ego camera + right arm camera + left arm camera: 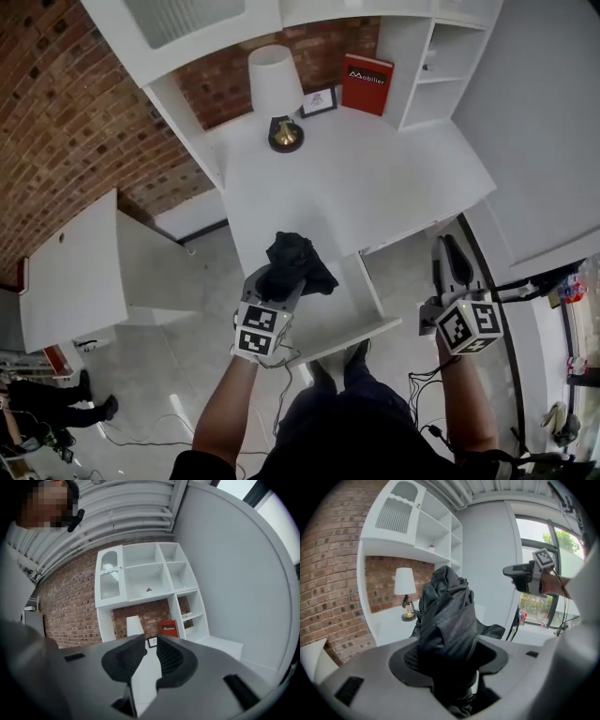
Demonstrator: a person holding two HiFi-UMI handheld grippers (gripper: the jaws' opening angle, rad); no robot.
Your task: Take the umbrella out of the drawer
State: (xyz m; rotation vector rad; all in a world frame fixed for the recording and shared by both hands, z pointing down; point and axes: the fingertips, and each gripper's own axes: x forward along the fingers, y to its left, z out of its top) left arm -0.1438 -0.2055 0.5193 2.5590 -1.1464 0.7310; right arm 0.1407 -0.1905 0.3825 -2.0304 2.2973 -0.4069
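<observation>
One black umbrella [298, 258] sits clamped in our left gripper [281, 279] above the open drawer [349, 302] at the desk's [356, 187] front edge, head view. Left gripper view: it fills our jaws. Right gripper view: our right gripper [150, 640] stands slightly parted, empty.

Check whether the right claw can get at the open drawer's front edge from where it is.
Probably yes. The right claw is empty and sits just right of the drawer, with nothing visible between them. The left claw holds the umbrella over the drawer's left side, clear of that path.
</observation>
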